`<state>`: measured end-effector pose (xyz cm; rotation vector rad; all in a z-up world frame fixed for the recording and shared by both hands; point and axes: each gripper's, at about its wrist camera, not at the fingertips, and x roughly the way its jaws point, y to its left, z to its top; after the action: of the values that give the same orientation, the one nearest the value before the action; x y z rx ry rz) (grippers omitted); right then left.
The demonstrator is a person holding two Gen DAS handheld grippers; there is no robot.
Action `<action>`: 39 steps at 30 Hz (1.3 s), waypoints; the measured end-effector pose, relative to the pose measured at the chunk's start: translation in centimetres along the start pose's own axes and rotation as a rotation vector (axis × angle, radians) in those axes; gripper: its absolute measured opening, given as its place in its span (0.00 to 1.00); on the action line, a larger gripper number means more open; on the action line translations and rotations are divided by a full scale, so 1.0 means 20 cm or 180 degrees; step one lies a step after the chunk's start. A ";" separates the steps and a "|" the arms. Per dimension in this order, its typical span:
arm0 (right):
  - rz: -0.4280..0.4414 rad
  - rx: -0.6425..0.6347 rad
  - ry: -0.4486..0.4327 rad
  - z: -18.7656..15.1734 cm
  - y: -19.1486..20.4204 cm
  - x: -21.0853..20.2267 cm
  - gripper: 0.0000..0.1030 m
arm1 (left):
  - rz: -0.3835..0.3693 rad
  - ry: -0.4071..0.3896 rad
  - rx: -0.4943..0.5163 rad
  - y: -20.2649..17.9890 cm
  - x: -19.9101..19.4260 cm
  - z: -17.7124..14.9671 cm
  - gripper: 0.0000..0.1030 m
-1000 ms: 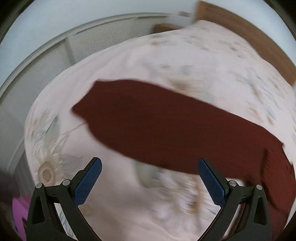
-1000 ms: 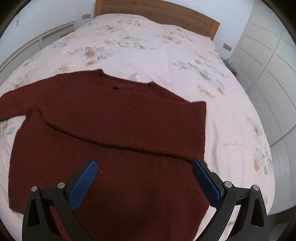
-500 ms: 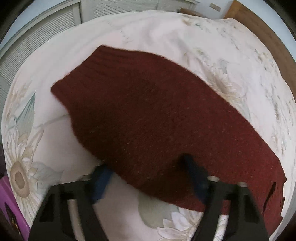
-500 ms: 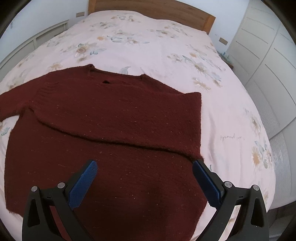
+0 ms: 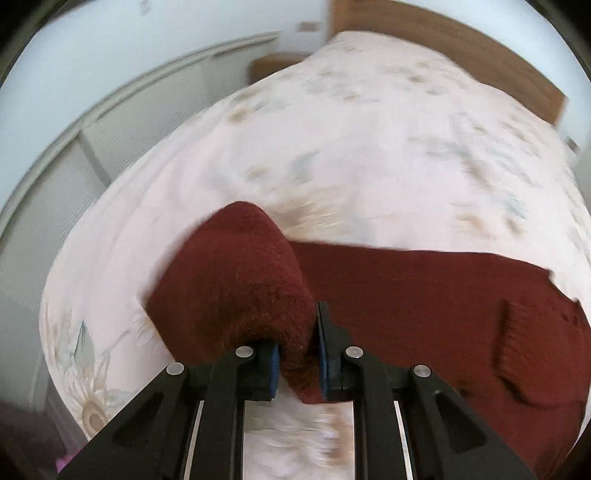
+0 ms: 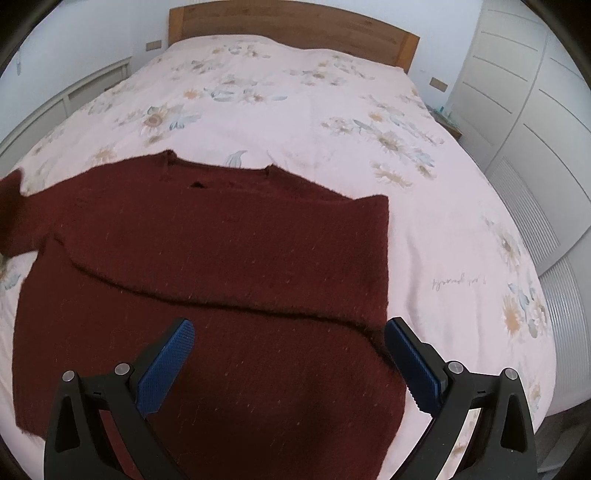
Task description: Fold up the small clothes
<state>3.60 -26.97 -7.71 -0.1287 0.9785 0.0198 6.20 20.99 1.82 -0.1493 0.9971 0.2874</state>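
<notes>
A dark red knitted sweater (image 6: 229, 258) lies flat on the bed, its right sleeve folded across the chest. My left gripper (image 5: 298, 350) is shut on the end of the left sleeve (image 5: 240, 280) and holds it lifted off the bedspread; the raised sleeve shows at the left edge of the right wrist view (image 6: 11, 206). My right gripper (image 6: 291, 358) is open and empty, hovering above the sweater's lower right part.
The bed has a pale pink floral bedspread (image 6: 295, 110) and a wooden headboard (image 6: 291, 22). White wardrobe doors (image 6: 517, 92) stand to the right, a low white cabinet (image 5: 110, 147) to the left. The bed's right edge (image 6: 546, 369) is close to my right gripper.
My left gripper went down over the flat left sleeve, shut on its end and lifted it up. My right gripper stayed open, hovering over the sweater.
</notes>
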 end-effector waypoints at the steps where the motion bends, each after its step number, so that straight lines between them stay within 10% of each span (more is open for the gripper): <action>1: 0.0002 0.0015 -0.0010 0.01 -0.01 0.00 0.99 | -0.0087 -0.0010 0.0050 -0.06 -0.03 0.00 0.13; 24: -0.0149 0.0563 -0.0048 0.02 -0.46 0.00 0.99 | -0.1131 0.0040 0.1403 -1.77 0.05 -0.07 0.11; 39: -0.0037 0.0607 0.0117 -0.07 -0.42 0.10 0.99 | -0.0549 0.0496 0.1760 -1.85 0.49 -0.36 0.25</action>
<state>4.28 -35.61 -9.26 0.0405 1.0111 -0.0867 16.63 -14.49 -10.54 0.2484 1.1759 -0.1651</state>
